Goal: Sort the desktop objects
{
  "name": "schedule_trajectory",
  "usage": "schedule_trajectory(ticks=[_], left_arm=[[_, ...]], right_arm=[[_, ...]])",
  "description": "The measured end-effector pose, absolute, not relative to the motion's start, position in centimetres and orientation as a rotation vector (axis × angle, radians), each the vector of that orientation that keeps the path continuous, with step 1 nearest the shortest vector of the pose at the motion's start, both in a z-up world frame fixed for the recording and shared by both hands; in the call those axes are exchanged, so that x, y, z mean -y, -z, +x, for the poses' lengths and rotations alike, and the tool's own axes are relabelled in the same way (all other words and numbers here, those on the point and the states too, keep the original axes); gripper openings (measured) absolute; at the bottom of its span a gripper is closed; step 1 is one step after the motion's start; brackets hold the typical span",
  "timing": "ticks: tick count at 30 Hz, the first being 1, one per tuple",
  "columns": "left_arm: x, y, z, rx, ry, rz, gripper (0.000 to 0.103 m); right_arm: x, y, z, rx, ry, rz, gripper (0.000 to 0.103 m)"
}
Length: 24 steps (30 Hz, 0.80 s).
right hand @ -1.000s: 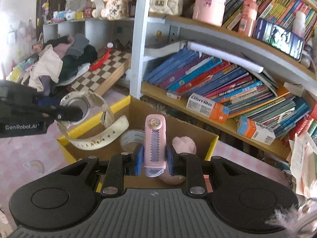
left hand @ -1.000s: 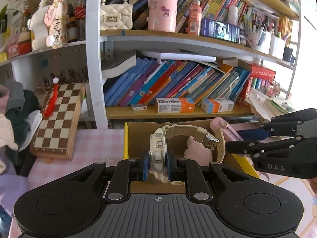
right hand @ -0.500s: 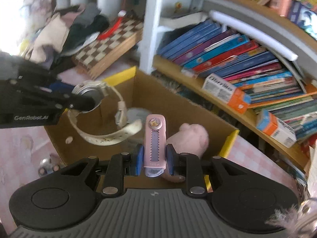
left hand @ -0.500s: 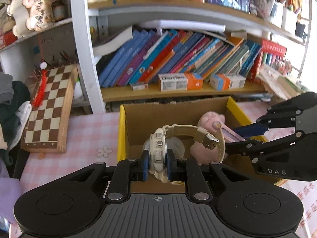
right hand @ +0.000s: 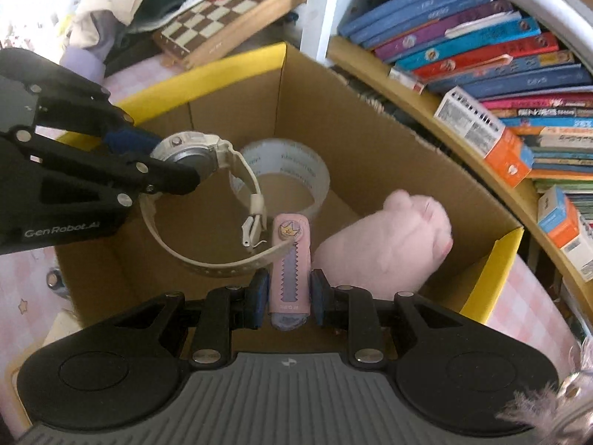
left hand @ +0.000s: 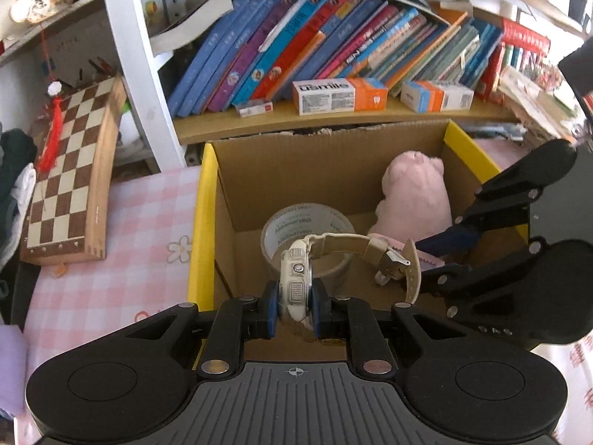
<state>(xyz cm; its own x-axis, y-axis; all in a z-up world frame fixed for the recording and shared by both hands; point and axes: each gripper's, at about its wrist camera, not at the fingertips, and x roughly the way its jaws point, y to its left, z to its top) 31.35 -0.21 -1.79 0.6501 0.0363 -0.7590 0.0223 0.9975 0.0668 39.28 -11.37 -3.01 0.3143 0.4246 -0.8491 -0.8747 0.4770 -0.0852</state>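
Note:
My left gripper [left hand: 293,302] is shut on a cream wristwatch [left hand: 296,278] and holds it over the open cardboard box [left hand: 207,200]. The watch also shows in the right wrist view [right hand: 196,155], its strap hanging in a loop. My right gripper [right hand: 289,291] is shut on a pink flat case with a crown sticker [right hand: 290,259], also over the box [right hand: 407,141]. It enters the left wrist view from the right [left hand: 441,256]. Inside the box lie a roll of clear tape [left hand: 307,222] [right hand: 285,163] and a pink plush toy [left hand: 415,193] [right hand: 389,244].
A bookshelf with leaning books [left hand: 333,44] and small cartons [left hand: 339,94] stands right behind the box. A wooden chessboard [left hand: 70,170] leans at the left on the pink checked tablecloth [left hand: 122,244]. Clothes [right hand: 122,11] are piled at the far left.
Both grippers have moved forward and tilted down over the box with their objects still held. The tape roll and the box floor have come into view.

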Motion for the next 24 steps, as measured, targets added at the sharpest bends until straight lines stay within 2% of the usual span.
schedule_trajectory(ticks=[24], left_arm=[[1.4, 3.1, 31.7, -0.932, 0.015, 0.151, 0.018]], right_arm=[[10.2, 4.1, 39.3, -0.923, -0.943, -0.709, 0.024]])
